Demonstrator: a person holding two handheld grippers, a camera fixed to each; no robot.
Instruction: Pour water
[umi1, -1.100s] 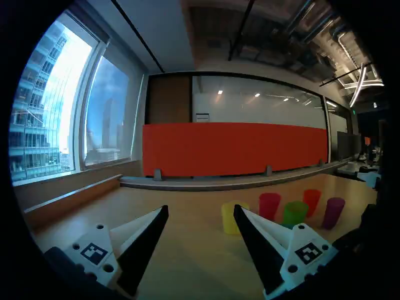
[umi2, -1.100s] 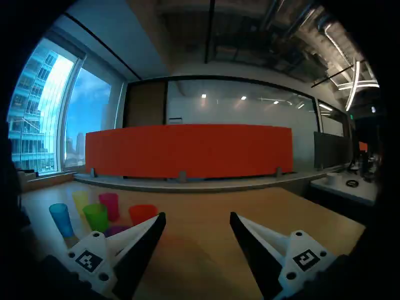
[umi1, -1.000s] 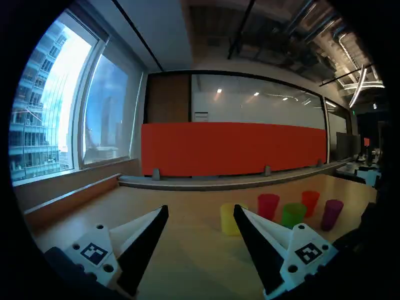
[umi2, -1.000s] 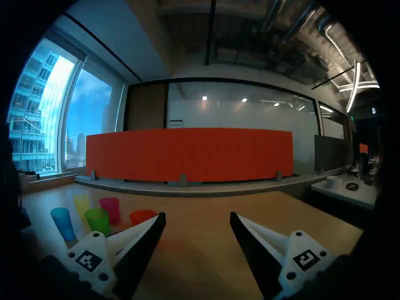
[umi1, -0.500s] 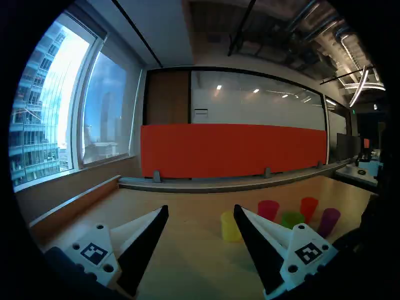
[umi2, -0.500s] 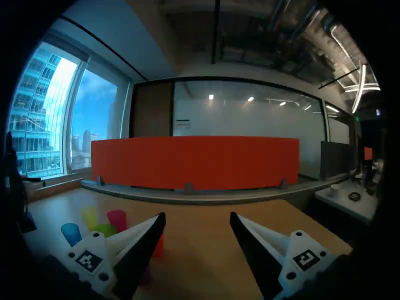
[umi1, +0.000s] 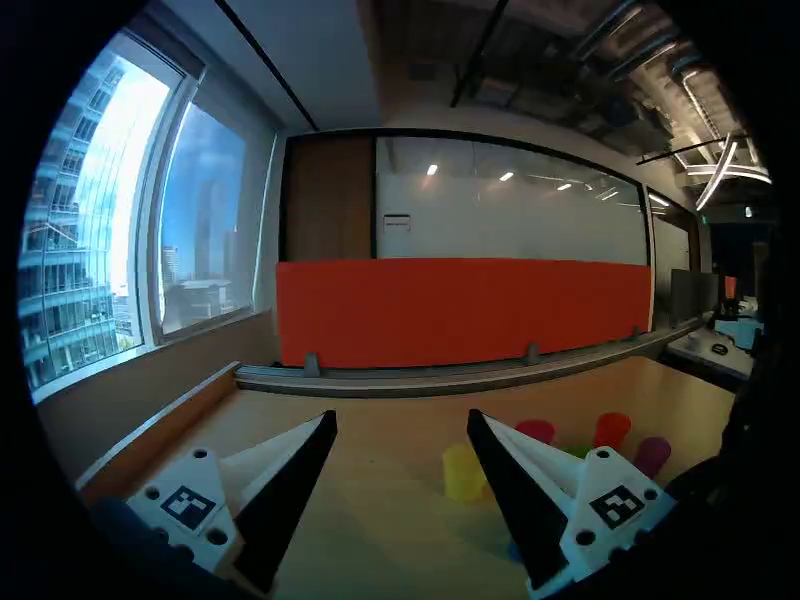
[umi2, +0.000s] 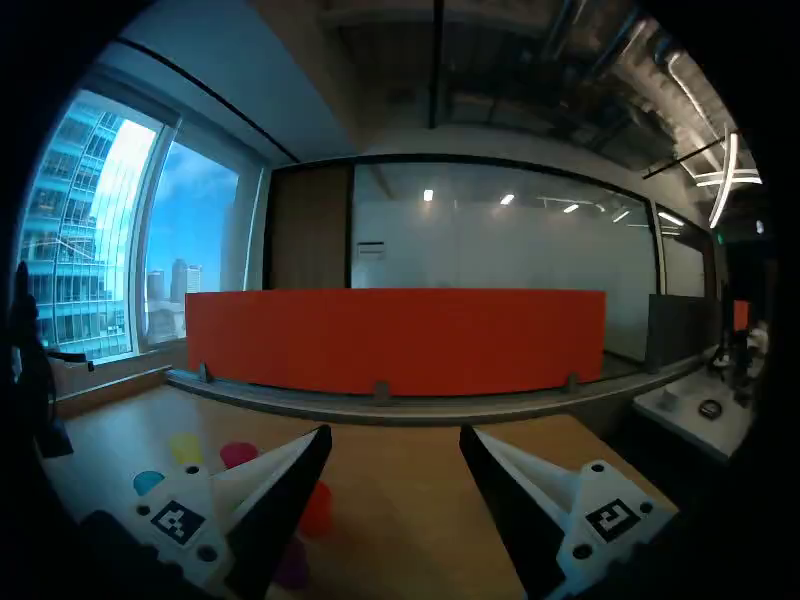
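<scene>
The left tool and the right tool hover over the table with nothing gripped, and the trouble I foresee lies in the approach. The cups stand close together, so a finger lowered on one could knock its neighbour over and spill whatever is in it. Each tool's fingers stand wide apart and touch neither cup nor table. In the left gripper view the yellow cup sits just beside that tool's right-hand finger, which hides part of the cluster; the pink cup, orange cup and purple cup stand beyond it. In the right gripper view the blue cup is nearest the edge, and two cups are half hidden behind the left-hand finger, which makes aiming harder. I cannot tell which cup holds water, so a wrong pick is a further risk. Far behind run the orange divider and the window.
</scene>
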